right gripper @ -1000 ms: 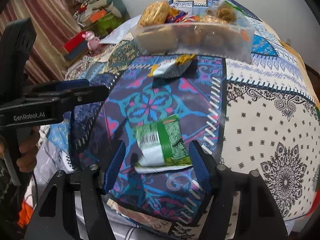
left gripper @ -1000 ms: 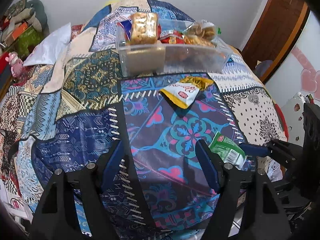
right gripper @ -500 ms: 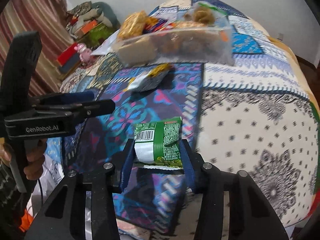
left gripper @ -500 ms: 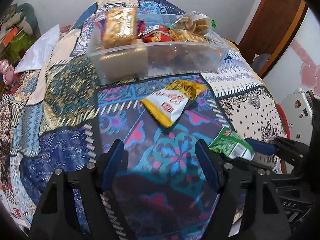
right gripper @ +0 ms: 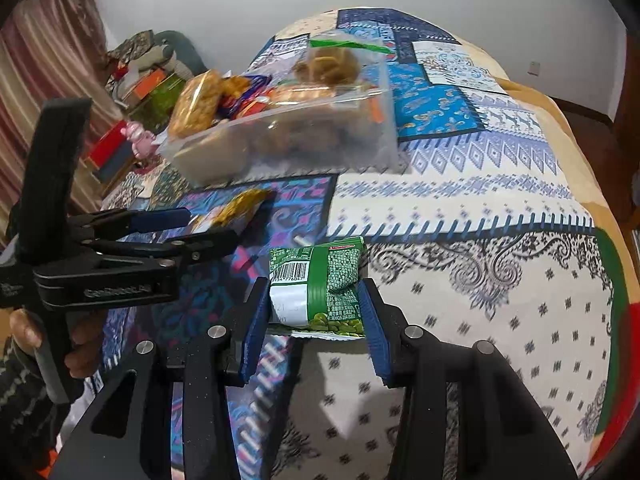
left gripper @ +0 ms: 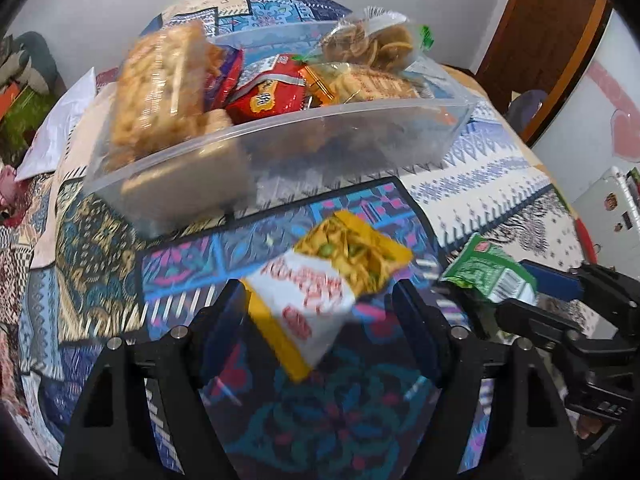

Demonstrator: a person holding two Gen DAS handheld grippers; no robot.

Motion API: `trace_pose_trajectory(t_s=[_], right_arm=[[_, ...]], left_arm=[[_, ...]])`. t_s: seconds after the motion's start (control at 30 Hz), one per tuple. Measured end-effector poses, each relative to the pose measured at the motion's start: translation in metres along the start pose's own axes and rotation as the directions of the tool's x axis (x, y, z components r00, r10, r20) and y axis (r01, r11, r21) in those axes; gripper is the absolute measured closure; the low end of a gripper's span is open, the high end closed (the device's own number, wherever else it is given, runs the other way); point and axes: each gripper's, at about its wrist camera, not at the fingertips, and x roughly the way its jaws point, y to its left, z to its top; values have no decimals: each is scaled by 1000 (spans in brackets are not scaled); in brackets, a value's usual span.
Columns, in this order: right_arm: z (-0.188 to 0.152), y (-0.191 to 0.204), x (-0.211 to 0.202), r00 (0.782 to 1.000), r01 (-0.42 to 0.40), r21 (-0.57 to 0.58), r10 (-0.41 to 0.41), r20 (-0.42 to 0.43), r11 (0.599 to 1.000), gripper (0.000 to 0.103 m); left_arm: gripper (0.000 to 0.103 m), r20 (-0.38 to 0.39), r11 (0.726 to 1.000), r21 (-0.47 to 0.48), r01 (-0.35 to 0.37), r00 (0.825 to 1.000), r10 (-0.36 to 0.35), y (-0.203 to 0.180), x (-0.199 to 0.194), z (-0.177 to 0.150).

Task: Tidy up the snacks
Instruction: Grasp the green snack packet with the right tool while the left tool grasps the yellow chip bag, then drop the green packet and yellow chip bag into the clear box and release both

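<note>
- Two snack packets sat outside the clear plastic container (left gripper: 280,140), both over the patchwork bedspread (right gripper: 500,240) that covered the bed.
- The right gripper (right gripper: 314,316) had its jaws drawn in narrow on the green pea packet (right gripper: 320,284), blue pads pressing its two side edges; the barcode faced up and the packet's far end stuck out past the fingertips.
- In the left wrist view the same green pea packet (left gripper: 490,270) showed at the right, pinched in the right gripper (left gripper: 516,292) and apparently raised off the spread, though blur left that uncertain.
- The left gripper (left gripper: 320,312) had its jaws spread wide, holding nothing; the yellow-and-white packet (left gripper: 328,292) lay between the fingers, and blur hid whether either pad touched it.
- From the right wrist view the left gripper (right gripper: 208,226) reached in from the left, with the yellow-and-white packet (right gripper: 236,210) just at its tips.
- The container stood farther up the bed, beyond both packets, near the yellow-and-white one and well apart from the green one.
- It was heaped with snacks: a bag of golden crackers (left gripper: 160,88) leaning over its left end, a red packet (left gripper: 268,98) in the middle, and a clear bag of round crisps (left gripper: 372,44) on top at the right.
- A bare hand (right gripper: 52,344) gripped the left tool's handle.
</note>
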Motion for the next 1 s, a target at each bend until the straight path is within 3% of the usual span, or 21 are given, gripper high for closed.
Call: trace_pose_trajectory(t_s=[0.17,0.43,0.73,1.0], right_arm=[[9,-8,1,1000,0,10,0,6,1000,62],[20,-11,3,1000,-9,25,8,23,1000,62],[38,-2,-3,998,-20,12,19,68,1000,62],[62,10,-13,991,-35,-11,36,132,999,62]], left_arm=[[28,12,1000,-14,2,1000,-2,4,18,7],[46,64,997,-54,46,997,-43,20,13,-2],[82,142,994,-62,85,987,-75,30,-31,-1],[83,221,991,-75,109,971,-90,36,-69,15]])
